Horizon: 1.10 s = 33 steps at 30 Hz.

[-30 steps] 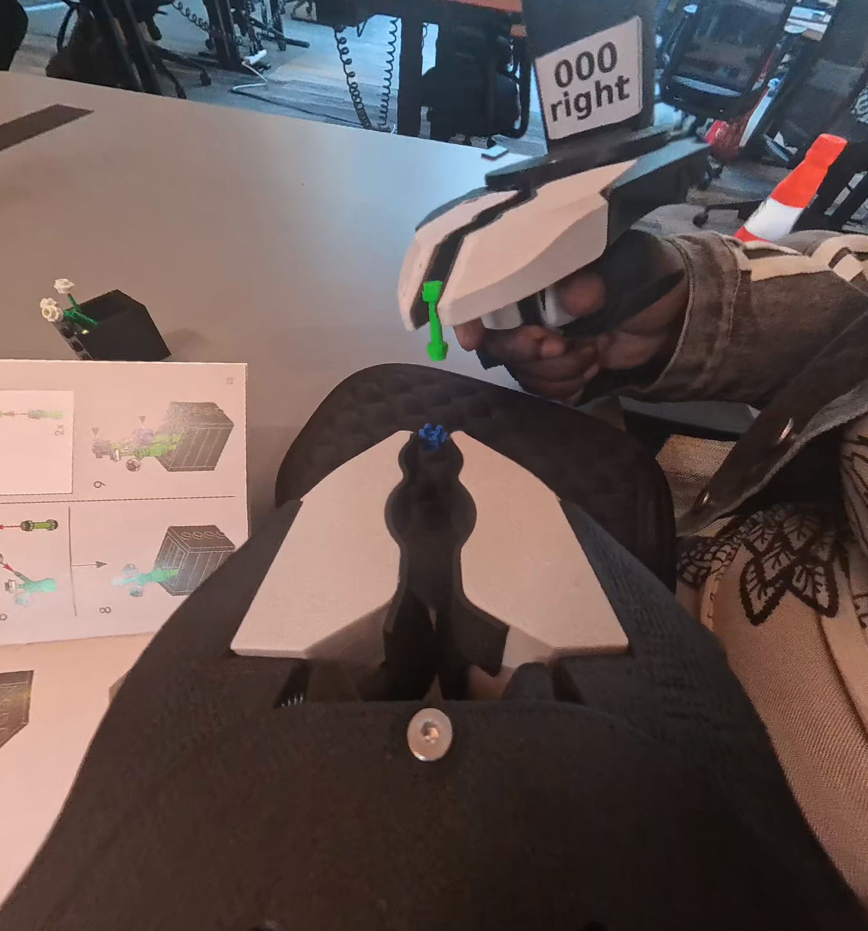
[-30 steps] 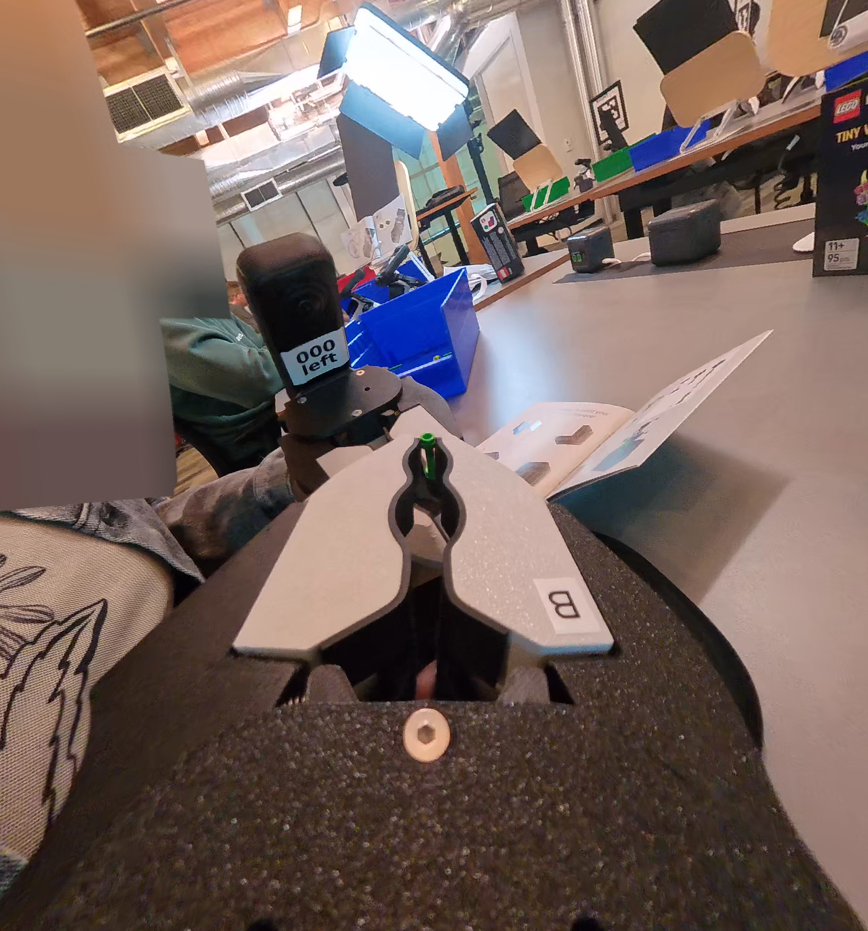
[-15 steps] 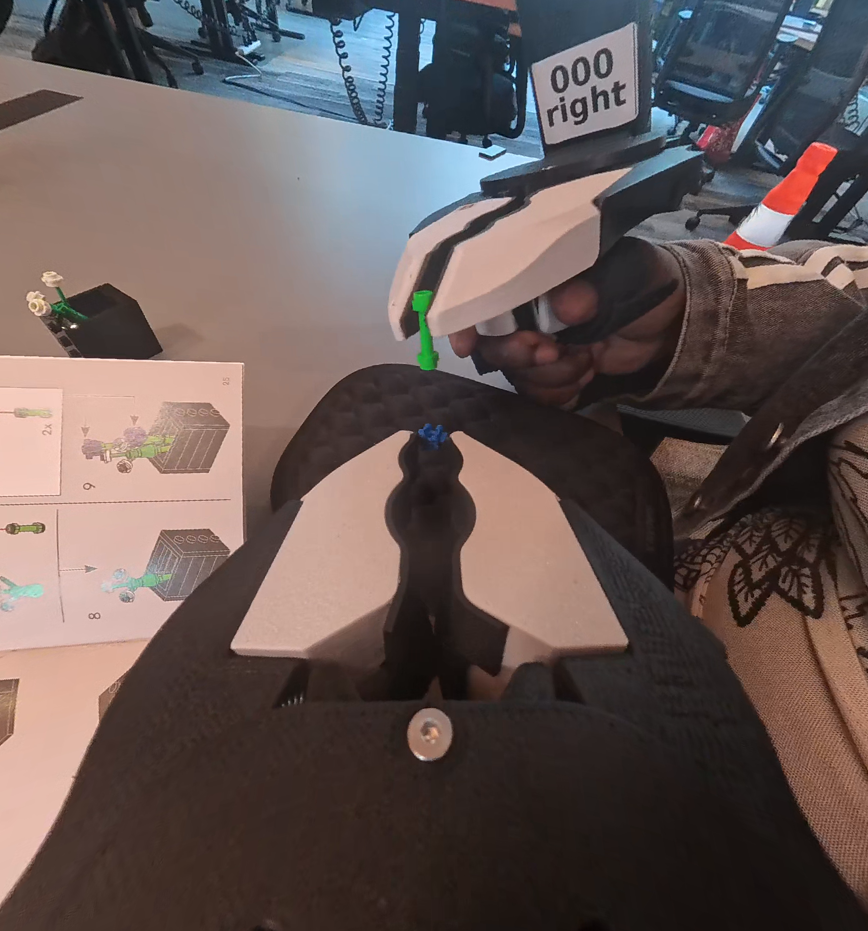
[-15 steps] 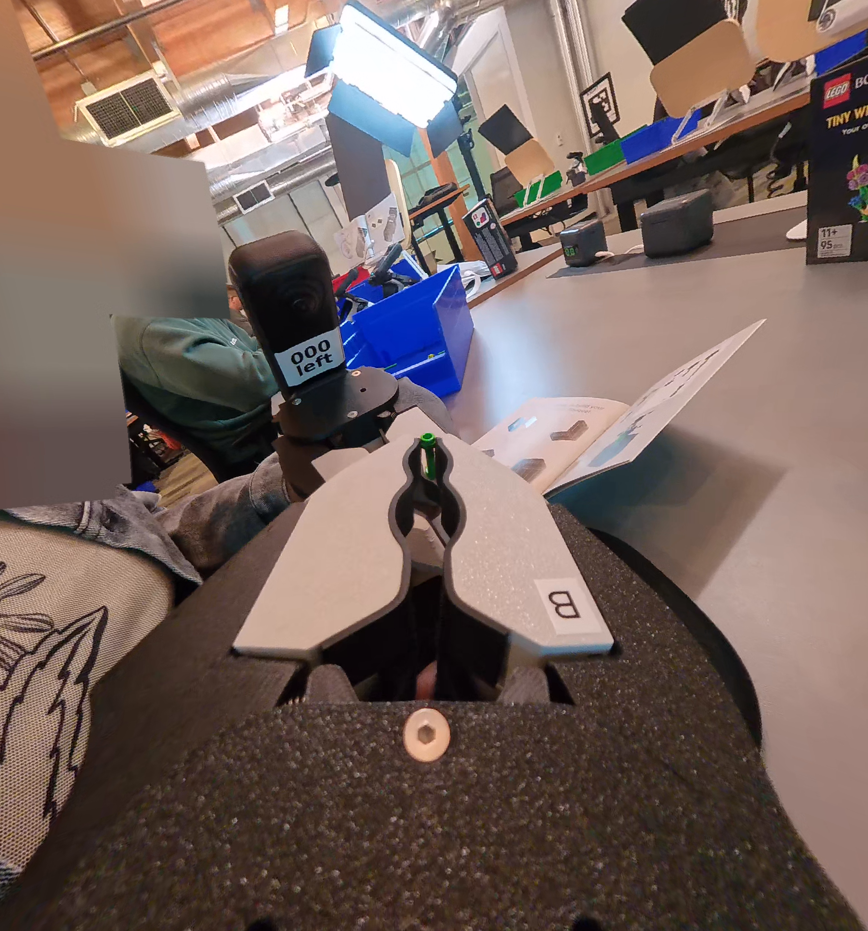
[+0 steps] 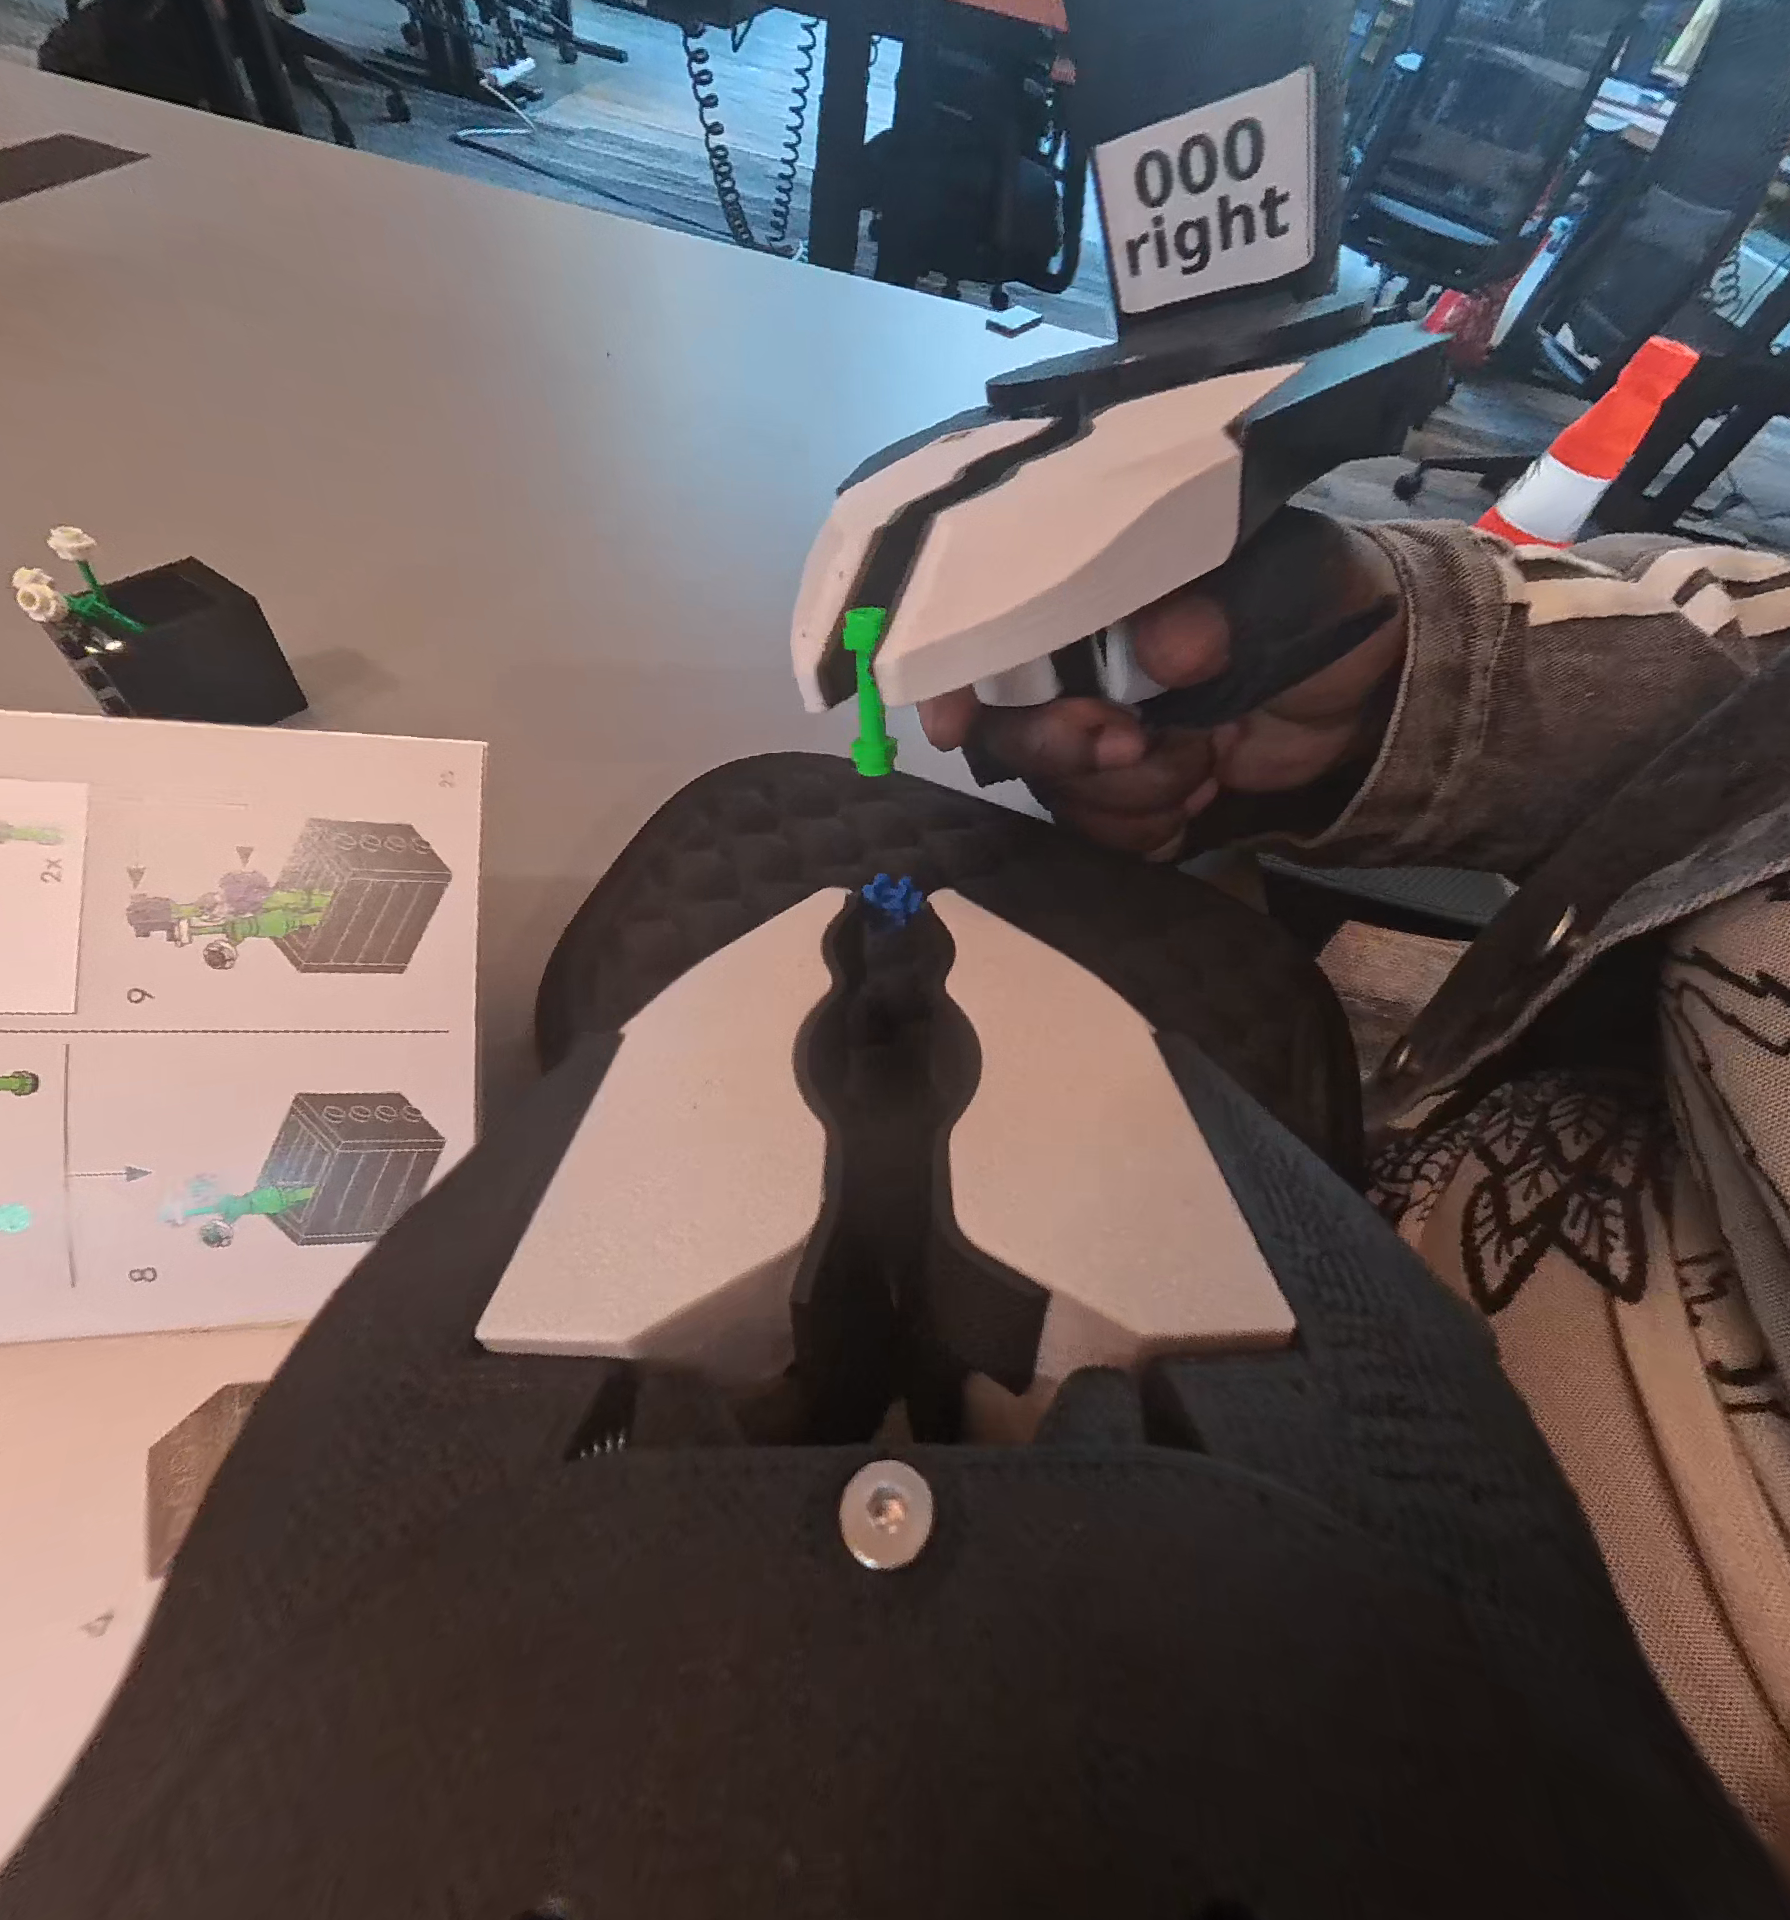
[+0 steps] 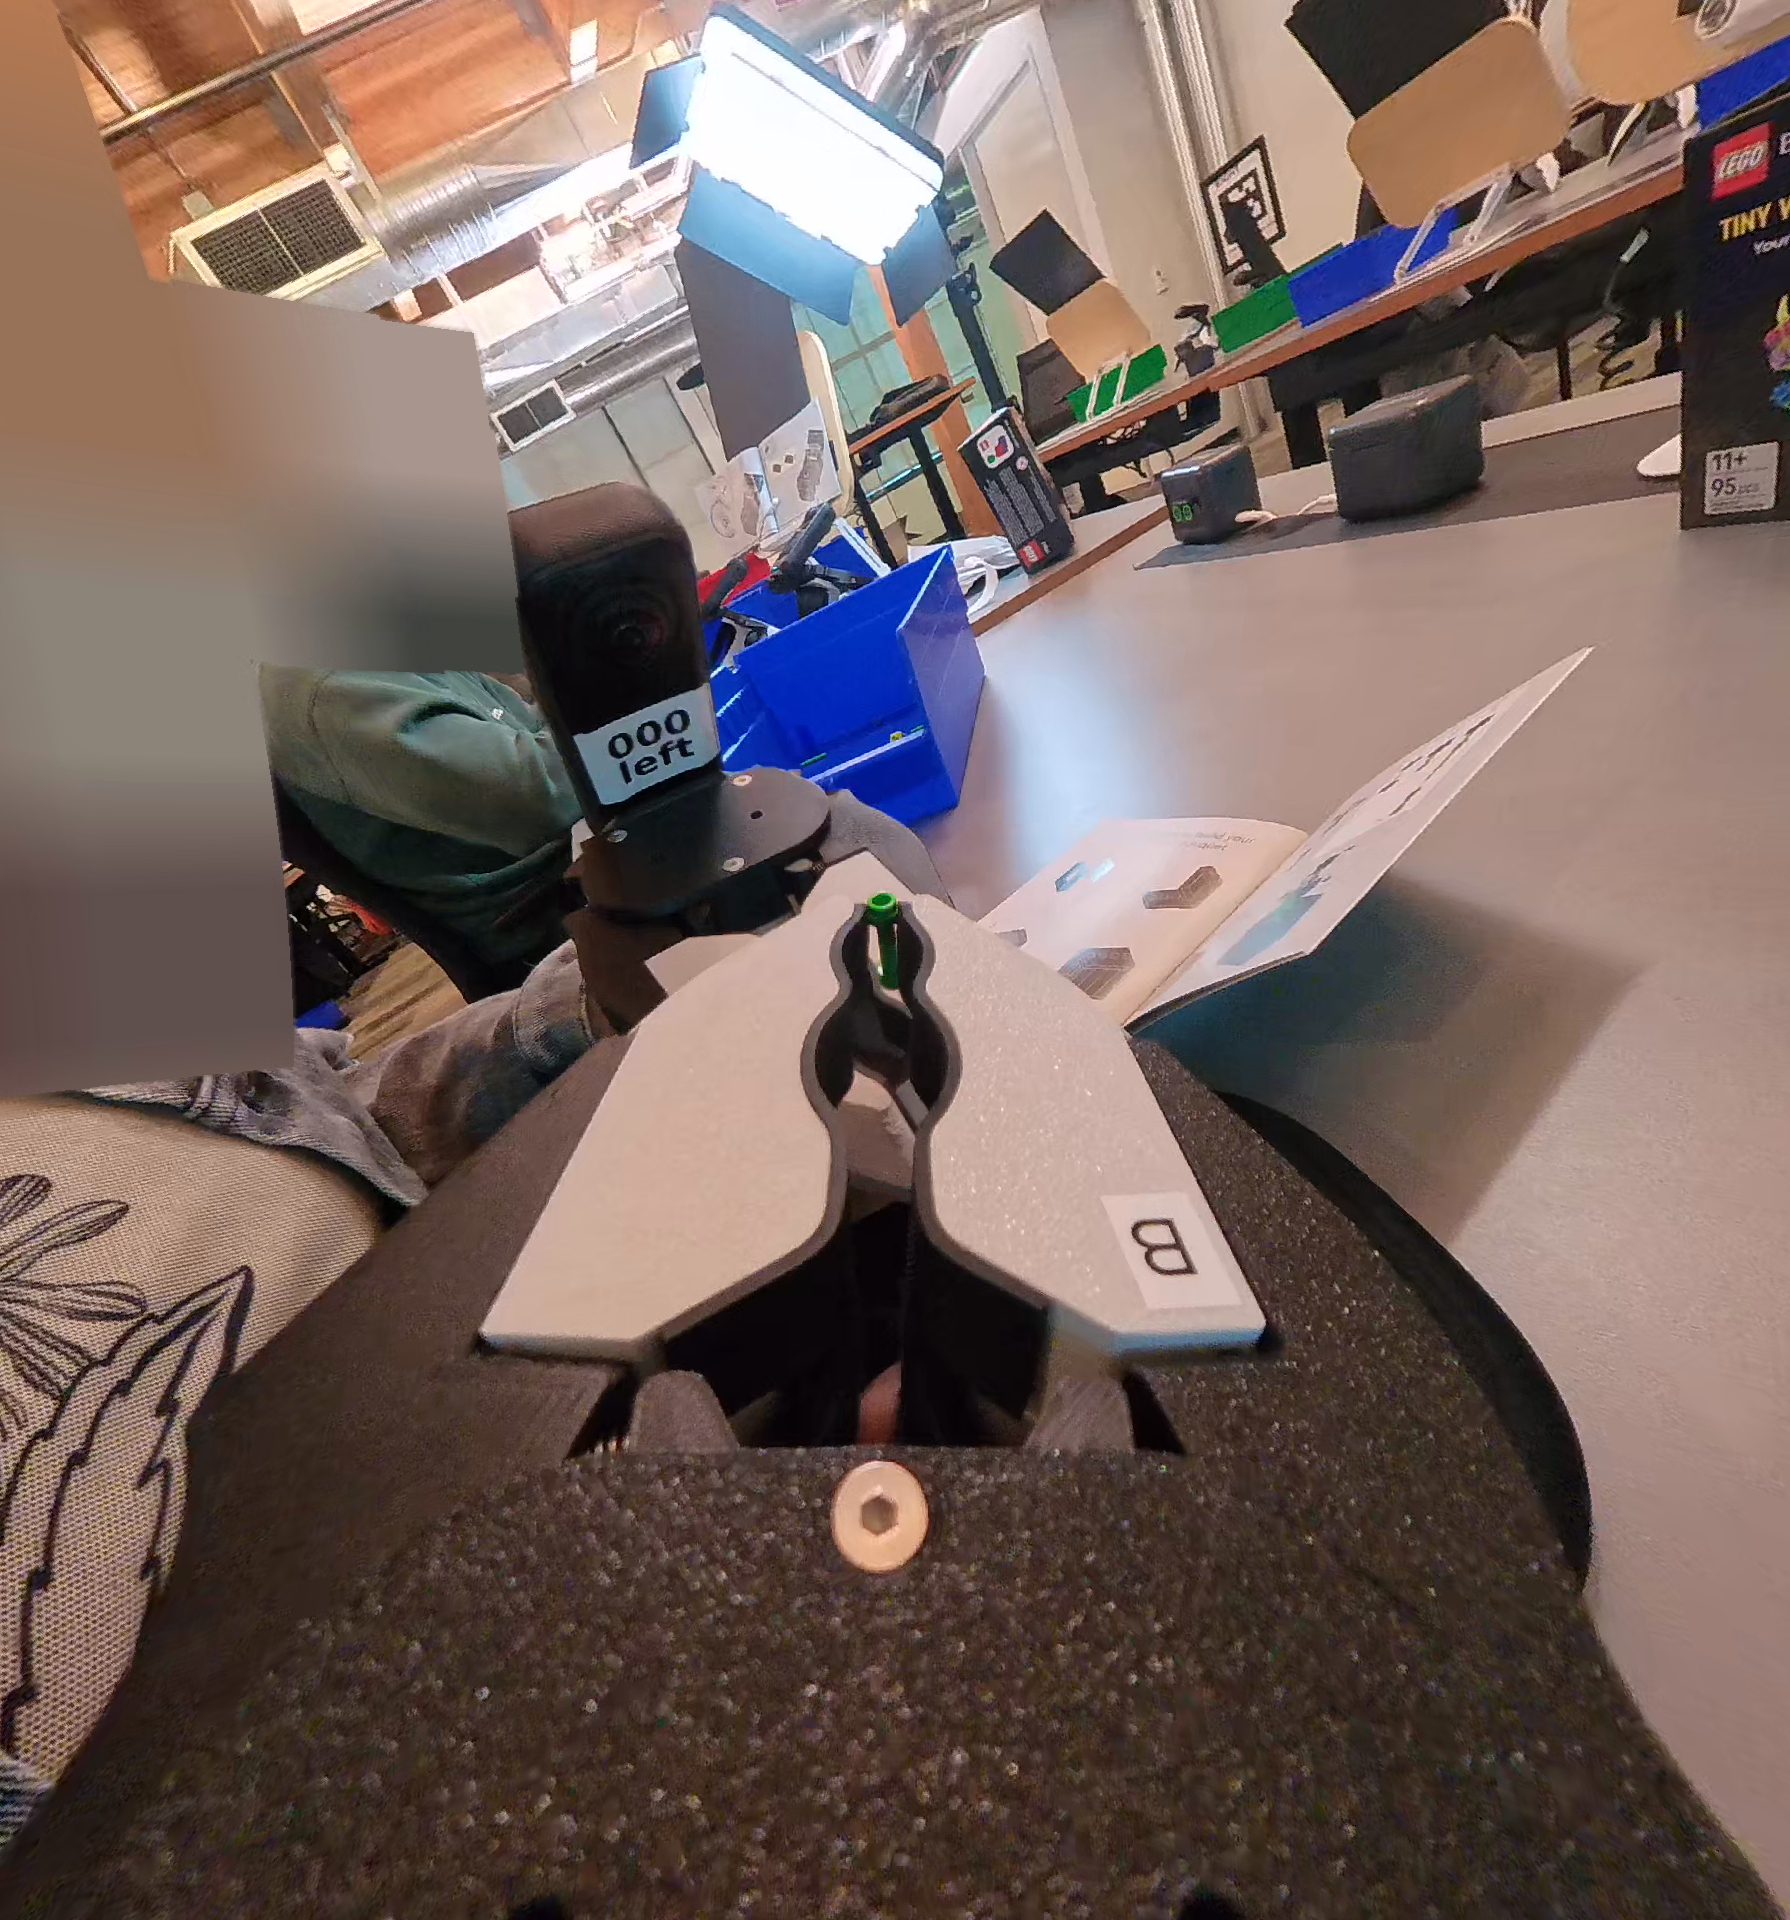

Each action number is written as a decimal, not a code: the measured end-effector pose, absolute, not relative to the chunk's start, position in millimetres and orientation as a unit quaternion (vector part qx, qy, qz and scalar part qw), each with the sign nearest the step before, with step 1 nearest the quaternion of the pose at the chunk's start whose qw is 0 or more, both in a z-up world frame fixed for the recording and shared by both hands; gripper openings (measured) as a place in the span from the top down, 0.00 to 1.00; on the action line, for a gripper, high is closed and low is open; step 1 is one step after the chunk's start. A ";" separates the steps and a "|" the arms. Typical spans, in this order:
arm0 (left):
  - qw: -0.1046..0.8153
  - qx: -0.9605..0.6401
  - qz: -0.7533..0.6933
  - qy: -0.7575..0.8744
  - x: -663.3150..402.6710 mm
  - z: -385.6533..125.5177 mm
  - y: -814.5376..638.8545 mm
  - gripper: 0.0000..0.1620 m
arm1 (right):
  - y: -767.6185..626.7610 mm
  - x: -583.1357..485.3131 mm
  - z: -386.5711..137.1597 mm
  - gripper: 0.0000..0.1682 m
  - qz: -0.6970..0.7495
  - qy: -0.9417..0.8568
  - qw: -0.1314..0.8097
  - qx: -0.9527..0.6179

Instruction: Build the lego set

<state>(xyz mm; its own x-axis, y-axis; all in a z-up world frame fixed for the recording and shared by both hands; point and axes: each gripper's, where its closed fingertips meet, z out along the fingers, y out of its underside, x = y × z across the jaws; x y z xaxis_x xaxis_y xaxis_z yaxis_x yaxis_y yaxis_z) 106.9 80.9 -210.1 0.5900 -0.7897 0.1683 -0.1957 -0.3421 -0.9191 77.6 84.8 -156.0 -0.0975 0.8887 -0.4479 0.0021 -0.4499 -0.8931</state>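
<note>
Over the last second the right gripper (image 5: 855, 665) — pinching a green stem piece (image 5: 868, 694) upright — had drifted lower, nearer the left gripper (image 5: 889, 904), which was pressed together on a small blue flower piece (image 5: 891, 900). The two stayed apart; joining them looked imminent — alignment mattered.

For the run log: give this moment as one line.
left tool: shut on small blue flower piece | right tool: shut on green stem rod | pieces apart, unjoined

Two claws (image 5: 889, 914) (image 5: 849, 665), one green stem (image 5: 867, 694), one blue flower piece (image 5: 890, 900), one booklet (image 5: 195, 1018), one black block (image 5: 184, 655).
</note>
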 end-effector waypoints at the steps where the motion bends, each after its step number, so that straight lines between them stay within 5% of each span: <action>1: 0.472 -0.756 -0.316 0.326 107.9 -209.8 81.0 0.93 | 84.9 77.9 -155.9 0.97 0.630 -0.389 0.352 -0.573; 33: 0.477 -0.750 -0.342 0.304 112.8 -204.9 86.9 0.93 | 91.1 73.0 -167.7 0.97 0.641 -0.336 0.297 -0.623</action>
